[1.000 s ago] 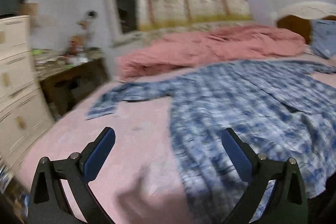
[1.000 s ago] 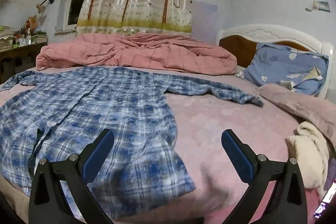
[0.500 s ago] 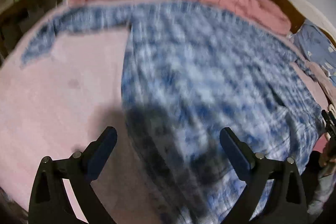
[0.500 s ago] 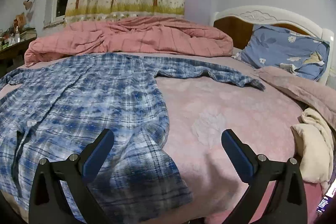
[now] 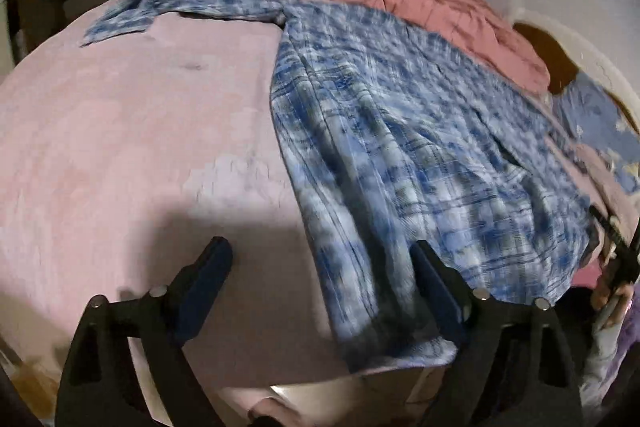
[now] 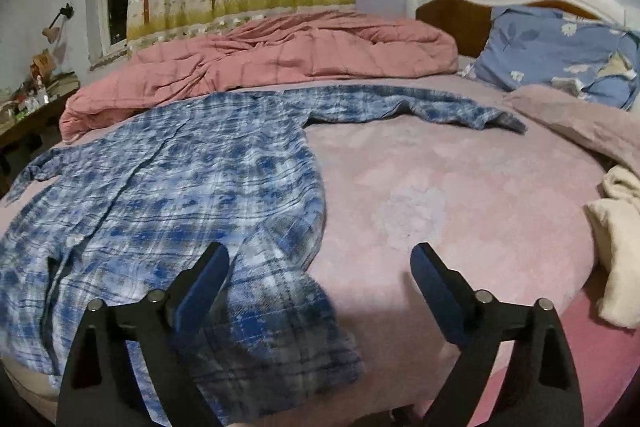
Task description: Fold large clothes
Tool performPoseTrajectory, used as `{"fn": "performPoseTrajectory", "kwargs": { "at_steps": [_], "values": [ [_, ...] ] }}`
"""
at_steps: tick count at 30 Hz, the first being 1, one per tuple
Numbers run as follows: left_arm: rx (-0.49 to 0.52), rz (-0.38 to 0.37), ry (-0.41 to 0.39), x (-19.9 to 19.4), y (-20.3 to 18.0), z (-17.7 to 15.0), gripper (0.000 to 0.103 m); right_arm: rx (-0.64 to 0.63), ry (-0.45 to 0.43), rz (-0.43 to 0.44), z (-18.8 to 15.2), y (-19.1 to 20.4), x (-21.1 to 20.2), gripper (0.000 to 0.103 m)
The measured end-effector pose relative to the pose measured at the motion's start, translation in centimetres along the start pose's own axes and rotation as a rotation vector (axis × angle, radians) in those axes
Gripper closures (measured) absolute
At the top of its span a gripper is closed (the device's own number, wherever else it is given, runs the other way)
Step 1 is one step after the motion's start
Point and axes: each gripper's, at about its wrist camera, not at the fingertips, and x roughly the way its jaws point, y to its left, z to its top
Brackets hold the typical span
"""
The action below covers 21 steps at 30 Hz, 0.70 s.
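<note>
Lying flat on bed (image 6: pixel 460 195), plaid shirt (image 6: pixel 180 195) hem between wide, just-narrowing left gripper (image 5: pixel 320 267) and right gripper (image 6: pixel 320 267) fingers, ungripped.

Blue-and-white plaid shirt (image 6: pixel 168 195) on a pale pink bed (image 6: pixel 440 195), salmon quilt (image 6: pixel 280 59) behind, blue flowery pillow (image 6: pixel 560 55) upper right.

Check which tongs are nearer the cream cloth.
Right. The right tongs sit over the shirt hem, cream cloth beside them; the left tongs are at the hem's far corner.
</note>
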Motion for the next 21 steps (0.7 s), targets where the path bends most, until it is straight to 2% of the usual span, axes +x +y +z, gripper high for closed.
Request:
{"fn": "performPoseTrajectory", "kwargs": {
  "at_steps": [3,4,5,6,7,8,10,12,15,17,19,21],
  "values": [
    [-0.011,-0.017,-0.034,-0.6,-0.4,-1.0,0.028,0.000,0.060,-0.017,-0.4,0.2,0.8,0.016],
    [-0.002,-0.012,-0.039,-0.6,-0.7,-1.2,0.037,0.007,0.081,-0.009,-0.6,0.1,1.1,0.021],
    [0.013,-0.008,-0.043,-0.7,-1.0,-1.4,0.052,0.030,0.117,0.036,-1.0,-0.3,1.4,0.025],
    [0.032,-0.014,-0.042,-0.7,-1.3,-1.6,0.064,0.048,0.140,0.080,-1.2,-0.7,1.6,0.038],
    [0.041,-0.025,-0.042,-0.8,-1.5,-1.7,0.088,0.072,0.164,0.131,-1.6,-1.2,1.7,0.046],
    [0.042,-0.034,-0.051,-0.9,-1.6,-1.7,0.098,0.082,0.162,0.146,-1.8,-1.7,1.4,0.052],
    [0.032,0.018,-0.114,-2.0,-1.5,-1.8,0.101,0.091,0.152,0.176,-1.8,-2.1,0.5,0.085],
    [0.035,0.078,-0.205,-3.5,-1.7,-1.0,0.101,0.089,0.120,0.167,-1.7,-1.9,-0.4,0.091],
    [0.024,0.090,-0.287,-5.5,-2.1,1.3,0.102,0.044,-0.004,0.015,0.2,-1.5,-2.3,0.098],
    [0.021,0.147,-0.329,-6.1,-2.5,3.5,0.102,0.064,-0.061,-0.040,2.3,-2.1,-2.7,0.100],
    [0.005,0.155,-0.333,-5.6,-2.8,5.9,0.102,0.096,-0.091,-0.039,5.4,-3.0,-2.3,0.100],
    [-0.009,0.155,-0.319,-4.6,-3.1,8.1,0.102,0.079,-0.074,-0.012,7.7,-2.8,-1.2,0.100]
  ]
}}
